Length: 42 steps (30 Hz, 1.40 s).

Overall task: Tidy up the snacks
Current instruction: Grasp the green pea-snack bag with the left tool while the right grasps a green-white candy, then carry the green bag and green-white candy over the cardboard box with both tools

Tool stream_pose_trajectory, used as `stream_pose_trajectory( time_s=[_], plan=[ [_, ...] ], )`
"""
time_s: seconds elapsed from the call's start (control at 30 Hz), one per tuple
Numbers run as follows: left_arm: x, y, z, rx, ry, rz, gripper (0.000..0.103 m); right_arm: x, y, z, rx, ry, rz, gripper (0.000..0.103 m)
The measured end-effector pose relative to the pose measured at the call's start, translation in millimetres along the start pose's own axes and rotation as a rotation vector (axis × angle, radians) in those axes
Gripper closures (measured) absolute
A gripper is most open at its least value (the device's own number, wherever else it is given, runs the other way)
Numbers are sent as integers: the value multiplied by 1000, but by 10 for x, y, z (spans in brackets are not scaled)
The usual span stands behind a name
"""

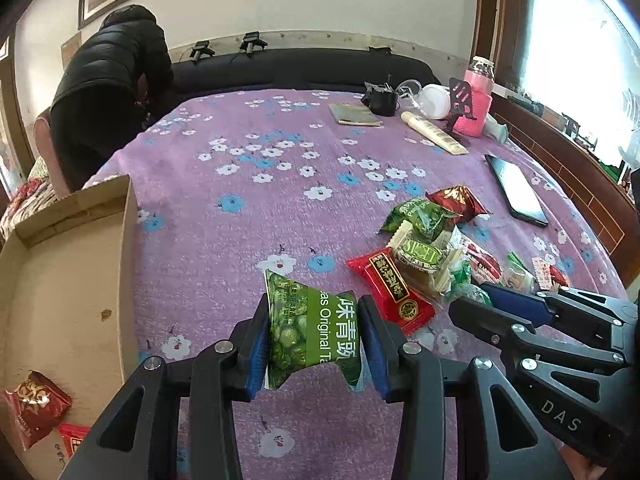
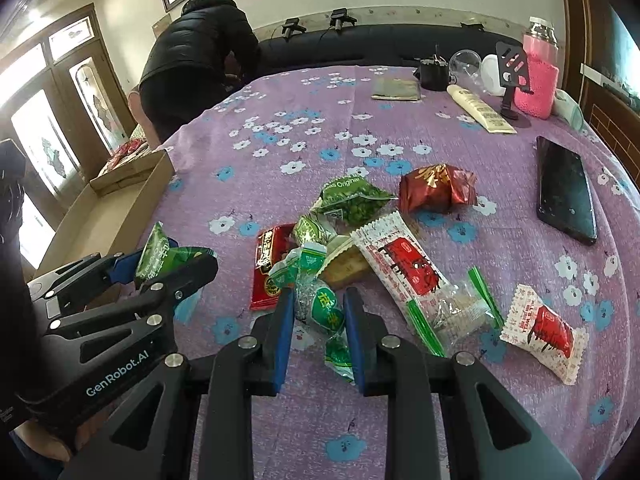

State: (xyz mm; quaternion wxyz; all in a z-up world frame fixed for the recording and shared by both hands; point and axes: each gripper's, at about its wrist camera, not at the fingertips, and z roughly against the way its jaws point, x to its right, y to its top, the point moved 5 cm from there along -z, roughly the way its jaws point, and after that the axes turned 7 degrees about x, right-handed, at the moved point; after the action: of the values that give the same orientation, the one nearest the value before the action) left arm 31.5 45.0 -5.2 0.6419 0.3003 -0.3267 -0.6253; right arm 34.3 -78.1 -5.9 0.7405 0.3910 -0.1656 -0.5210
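My left gripper (image 1: 314,312) is shut on a green pea snack packet (image 1: 312,332) and holds it above the purple flowered bedspread; the packet also shows in the right wrist view (image 2: 160,258). My right gripper (image 2: 318,304) is closed around a clear-and-green wrapped snack (image 2: 324,308) at the near edge of the snack pile (image 2: 360,240). The pile holds a red packet (image 2: 268,268), a second green pea packet (image 2: 352,200), a dark red packet (image 2: 436,188) and white-red packets (image 2: 400,264). A cardboard box (image 1: 60,280) lies at the left with red packets (image 1: 34,406) inside.
A black phone (image 2: 566,190) lies right of the pile. At the far side are a booklet (image 2: 396,90), a cream tube (image 2: 480,108), a pink bottle (image 2: 538,76) and a phone stand (image 2: 512,76). A person in black (image 2: 192,60) bends over at the far left.
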Motion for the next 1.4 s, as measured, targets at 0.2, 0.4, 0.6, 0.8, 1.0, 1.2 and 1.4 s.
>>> stream_pose_trajectory(
  time_s=[0.2,0.4,0.6,0.8,1.0,1.2,1.4],
  plan=[
    [-25,30,41,28,28,-2,59,-27,24,40,24,13,3,79],
    [-44,62,99,63,58,-10,59,-31,46,61,42,22,-3,79],
    [-43,74,116,77,80,-19,59,-49,50,75,50,31,-2,79],
    [-35,73,113,80,94,-29,59,-86,57,99,62,34,6,79],
    [-33,75,115,84,103,-32,59,-94,60,112,66,39,7,79],
    [-37,81,122,92,113,-34,59,-83,51,81,54,40,1,79],
    [-40,89,151,108,131,-39,59,-76,43,59,46,44,-6,79]
  ],
)
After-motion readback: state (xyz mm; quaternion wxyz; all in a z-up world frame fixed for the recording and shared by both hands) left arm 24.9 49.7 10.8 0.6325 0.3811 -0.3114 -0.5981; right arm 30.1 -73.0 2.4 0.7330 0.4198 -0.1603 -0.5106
